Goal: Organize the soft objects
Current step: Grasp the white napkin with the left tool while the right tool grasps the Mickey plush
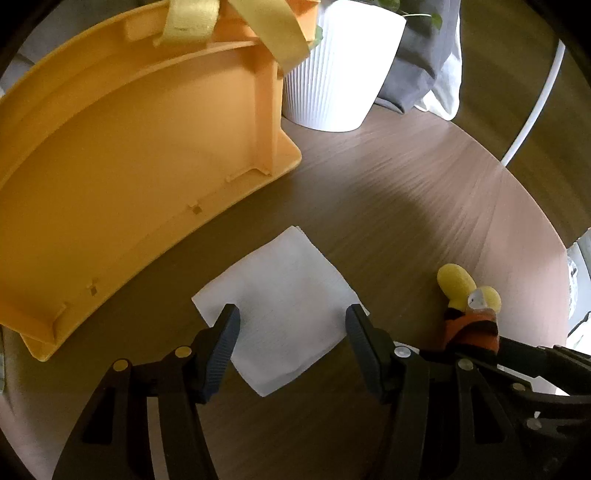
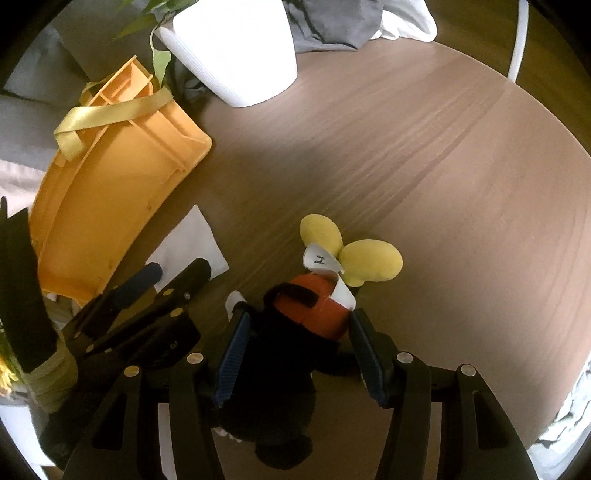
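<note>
A folded white napkin (image 1: pixel 280 299) lies flat on the round wooden table (image 1: pixel 424 192). My left gripper (image 1: pixel 292 314) is open and hovers over it, one finger on each side. A plush toy (image 2: pixel 314 306) with an orange and black body, yellow feet and a white tag lies on the table. My right gripper (image 2: pixel 299 332) is open with its fingers on both sides of the toy's dark body. The toy (image 1: pixel 469 310) also shows at the right of the left wrist view. The napkin (image 2: pixel 192 247) and the left gripper (image 2: pixel 173 275) show in the right wrist view.
An orange plastic basket (image 1: pixel 122 162) with yellow ribbon handles (image 1: pixel 273 33) stands at the left, also in the right wrist view (image 2: pixel 110 184). A white ribbed plant pot (image 1: pixel 336 74) stands behind it. Grey and white cloth (image 1: pixel 424 62) lies at the table's far edge.
</note>
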`<move>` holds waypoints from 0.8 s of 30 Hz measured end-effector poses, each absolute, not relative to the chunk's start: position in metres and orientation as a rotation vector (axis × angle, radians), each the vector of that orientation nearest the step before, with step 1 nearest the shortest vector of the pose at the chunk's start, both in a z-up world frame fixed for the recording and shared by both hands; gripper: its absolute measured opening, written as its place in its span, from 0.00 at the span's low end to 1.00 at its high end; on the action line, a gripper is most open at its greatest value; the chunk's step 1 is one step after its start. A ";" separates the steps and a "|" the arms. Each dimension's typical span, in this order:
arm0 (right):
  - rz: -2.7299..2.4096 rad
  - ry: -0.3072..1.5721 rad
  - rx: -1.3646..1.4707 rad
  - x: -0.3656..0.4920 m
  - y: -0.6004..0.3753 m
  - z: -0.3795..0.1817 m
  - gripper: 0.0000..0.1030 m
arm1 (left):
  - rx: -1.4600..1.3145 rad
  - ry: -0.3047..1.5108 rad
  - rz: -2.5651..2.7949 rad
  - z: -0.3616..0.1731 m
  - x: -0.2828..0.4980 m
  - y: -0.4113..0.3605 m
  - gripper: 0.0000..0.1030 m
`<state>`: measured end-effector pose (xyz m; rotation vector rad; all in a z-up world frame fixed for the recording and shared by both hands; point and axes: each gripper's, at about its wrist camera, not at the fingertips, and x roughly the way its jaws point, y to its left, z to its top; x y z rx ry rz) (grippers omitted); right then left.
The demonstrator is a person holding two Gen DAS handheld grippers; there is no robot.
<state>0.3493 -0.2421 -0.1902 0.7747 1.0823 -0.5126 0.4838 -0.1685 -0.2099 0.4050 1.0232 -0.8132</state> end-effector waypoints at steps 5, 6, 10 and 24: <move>-0.501 1.084 0.740 0.352 -0.241 -0.189 0.55 | 0.419 0.996 -0.796 -0.208 0.483 -0.165 0.36; -0.501 1.083 0.736 0.351 -0.241 -0.189 0.55 | 0.422 0.991 -0.797 -0.208 0.482 -0.165 0.33; -0.492 1.086 0.717 0.353 -0.240 -0.188 0.54 | 0.422 0.990 -0.813 -0.208 0.481 -0.165 0.12; -0.419 1.061 0.668 0.350 -0.237 -0.178 0.43 | 0.354 0.968 -0.773 -0.187 0.467 -0.144 0.08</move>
